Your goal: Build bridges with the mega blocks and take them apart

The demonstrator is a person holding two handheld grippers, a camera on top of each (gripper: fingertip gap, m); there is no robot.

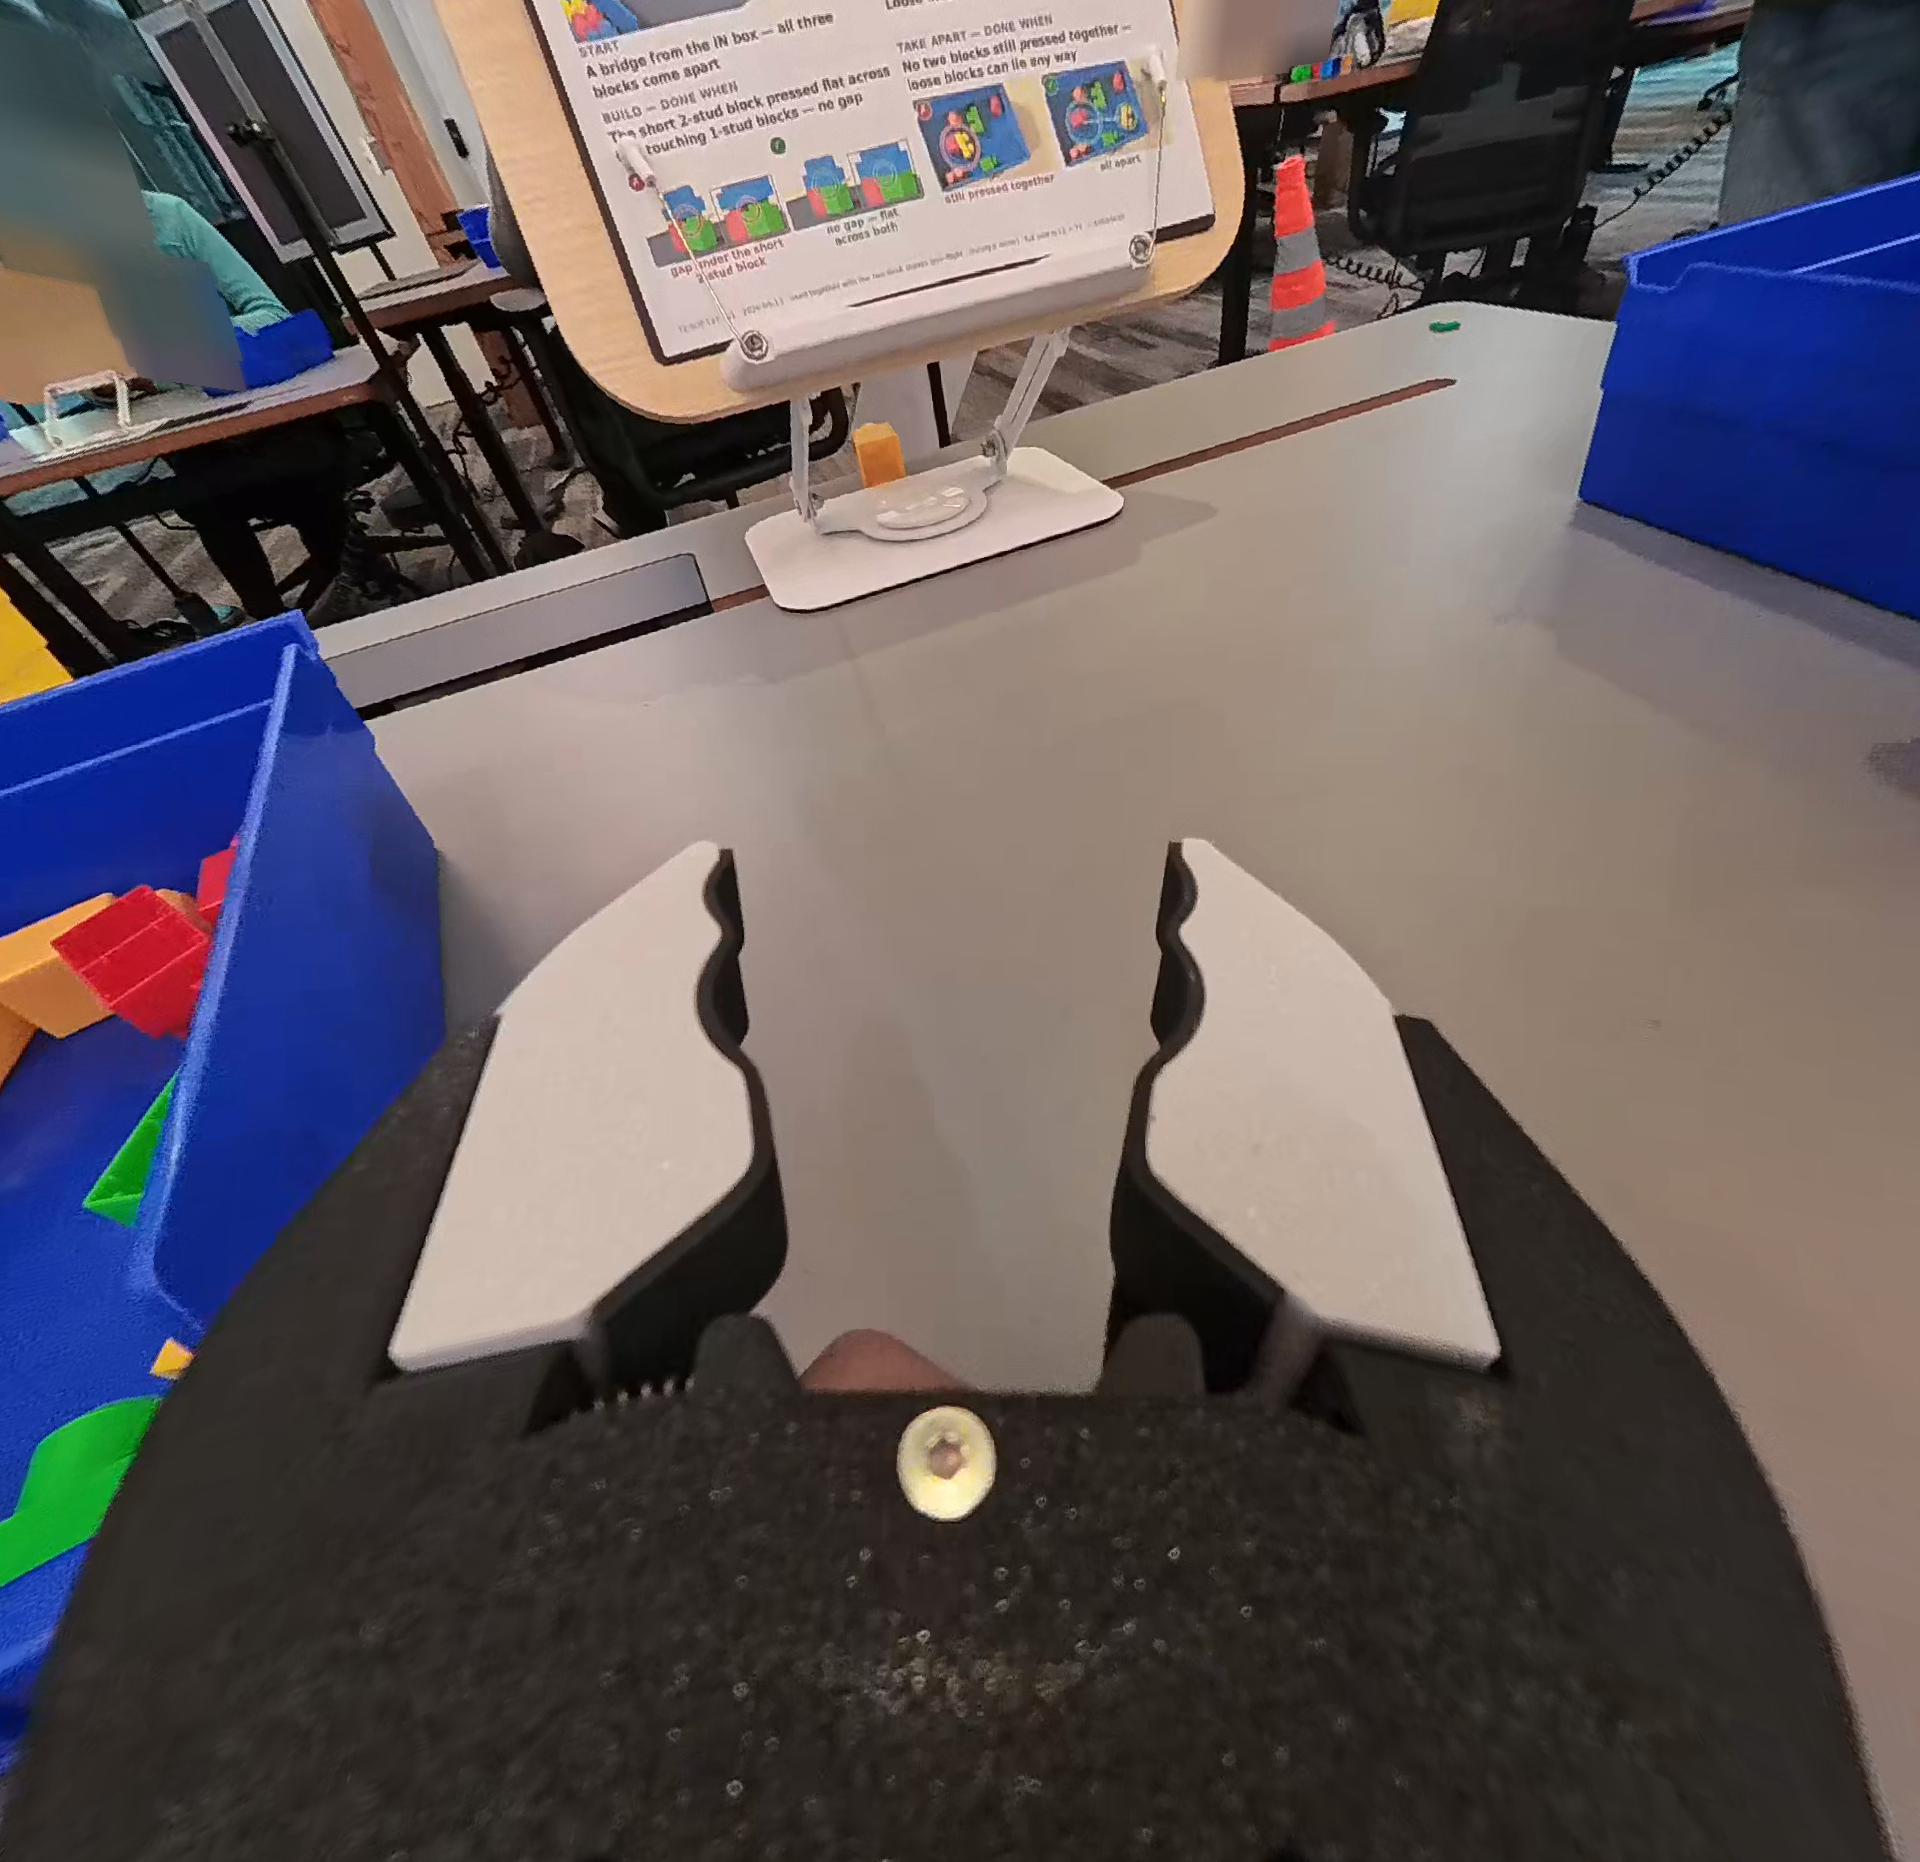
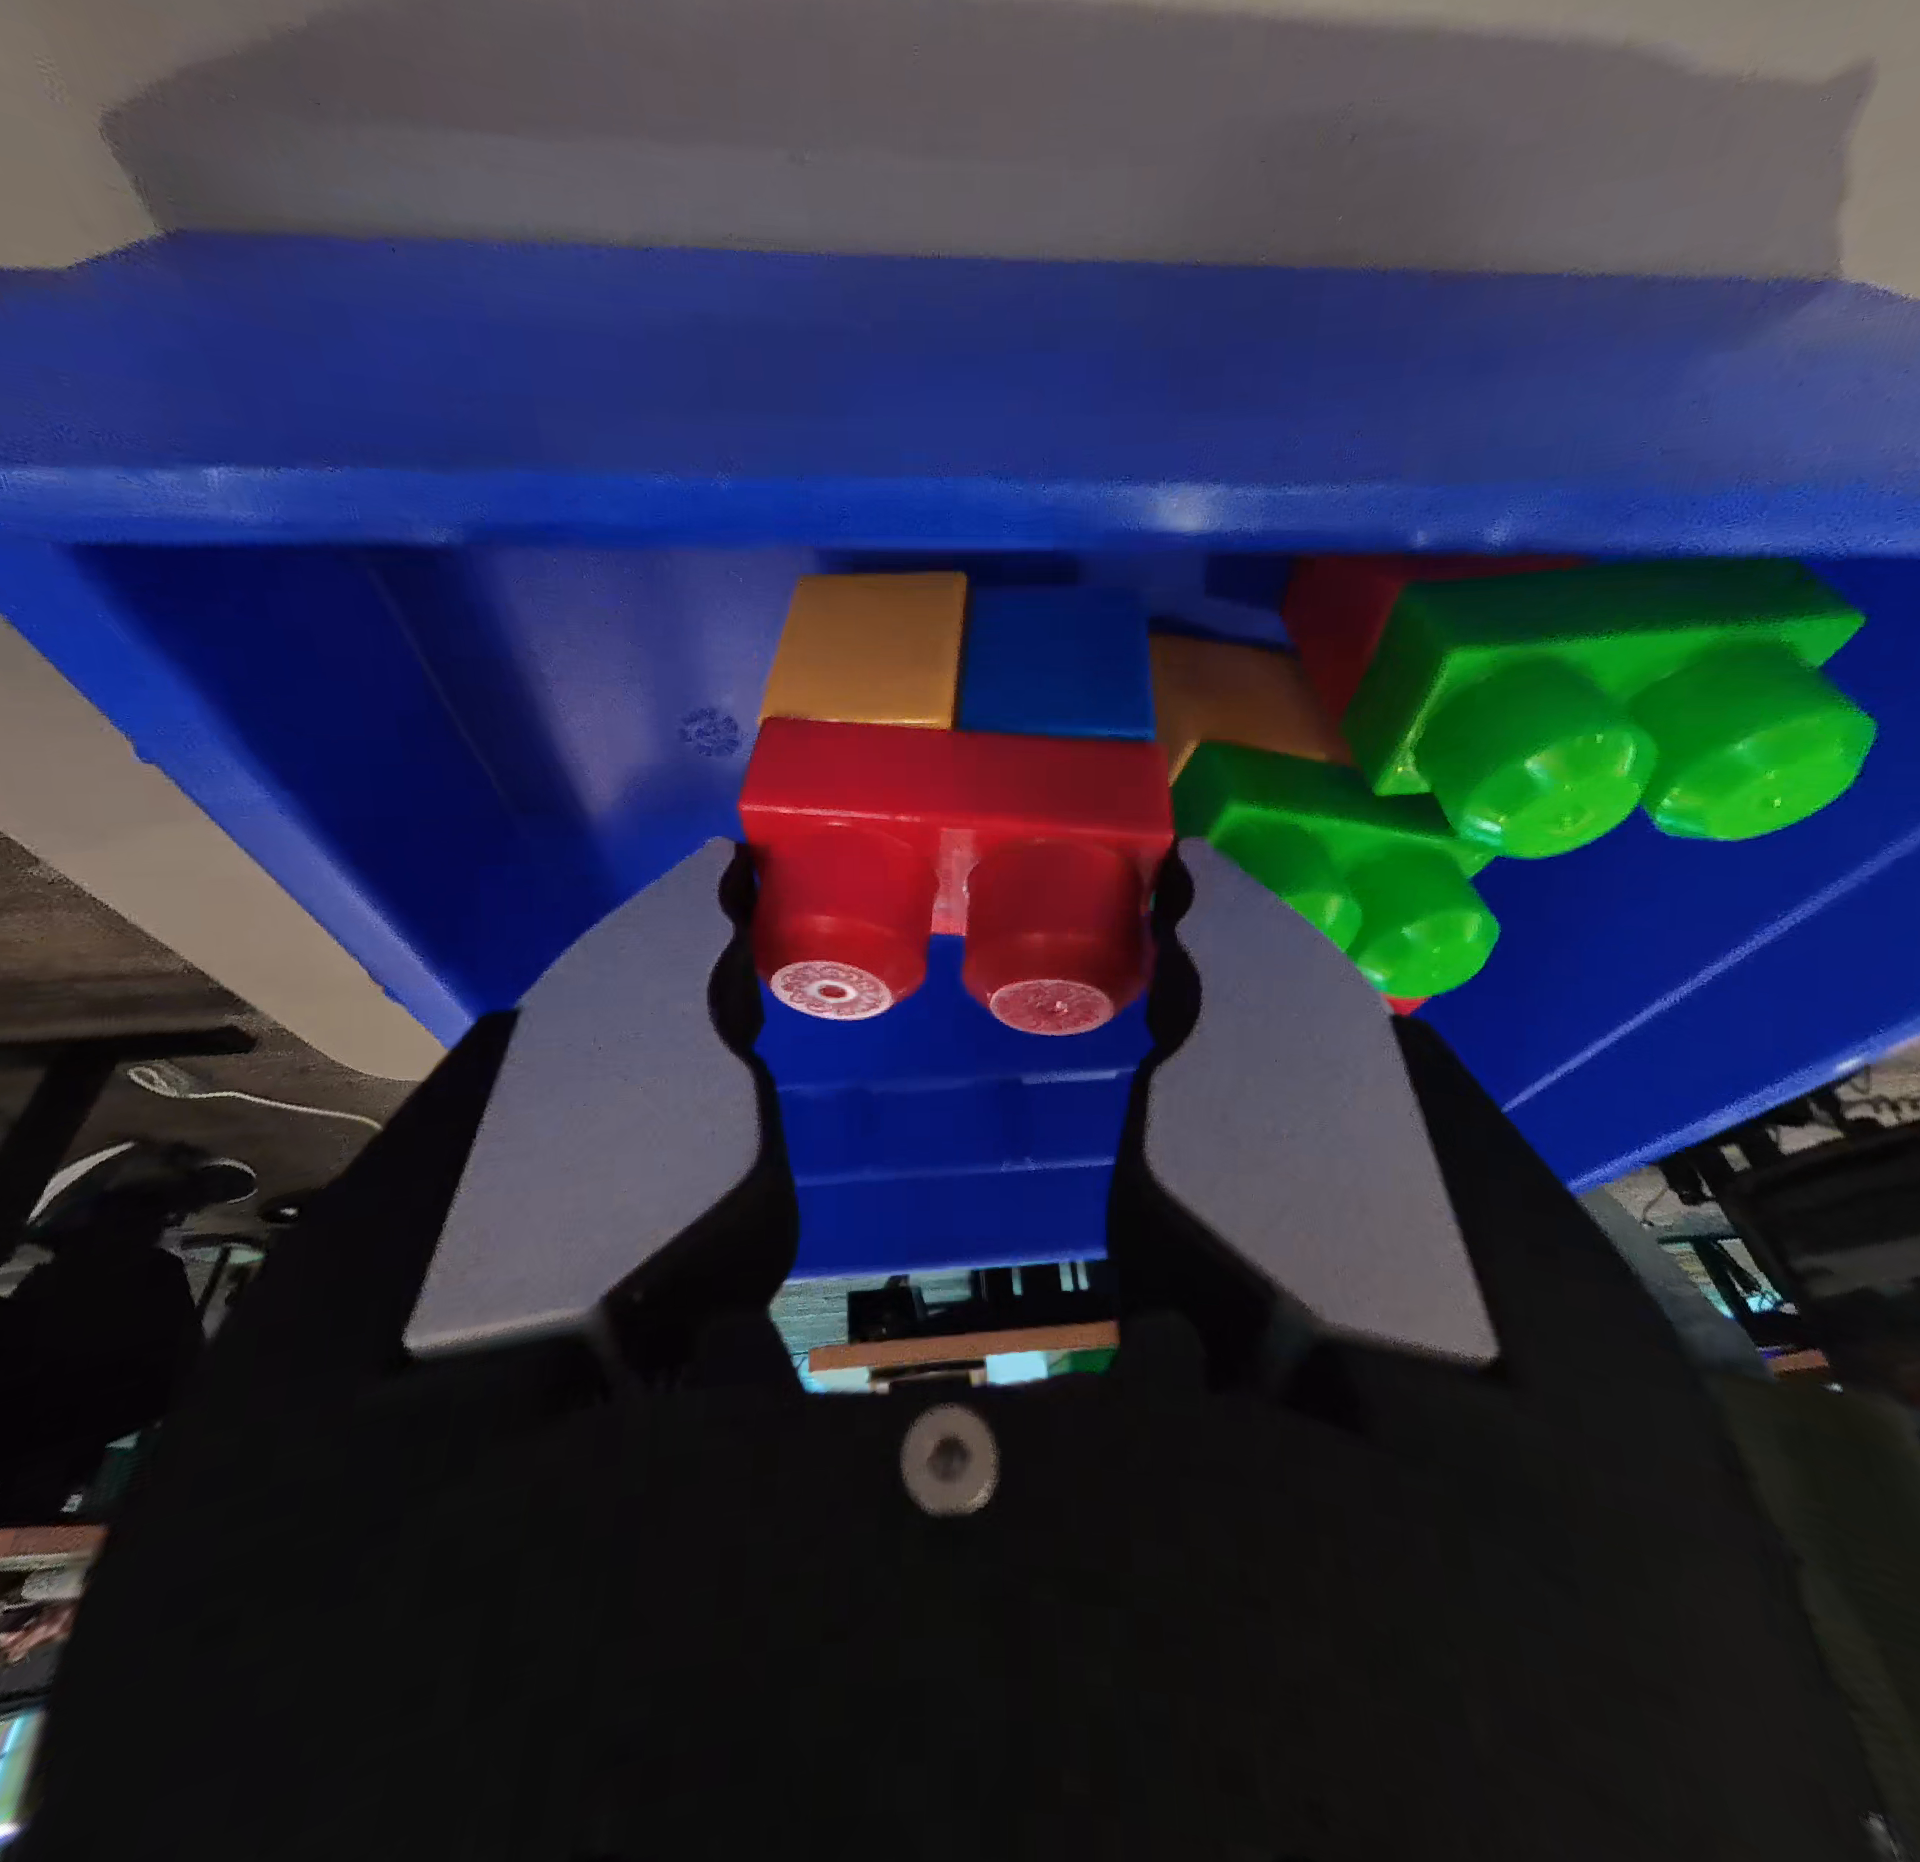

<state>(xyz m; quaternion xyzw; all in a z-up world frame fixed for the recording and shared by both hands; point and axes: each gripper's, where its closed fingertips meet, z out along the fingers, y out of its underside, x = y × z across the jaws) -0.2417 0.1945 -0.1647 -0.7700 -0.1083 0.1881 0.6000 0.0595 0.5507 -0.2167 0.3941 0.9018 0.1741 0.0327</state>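
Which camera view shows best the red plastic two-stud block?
The right wrist view: the red plastic two-stud block sits centred and close, between the right hand-held gripper fingertips. The left wrist view does not show this block; only other blocks lie in a blue bin there.

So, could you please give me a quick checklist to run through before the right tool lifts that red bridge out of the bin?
1. Right tool straddles the red two-stud block: ok.
2. Fingers clamped firmly on it: cannot tell.
3. Yellow block and blue block joined beneath the red one: ok.
4. Green blocks clear of the lift path: cannot tell.
5. Left tool open and empty: ok.
6. Table ahead free for landing: ok.
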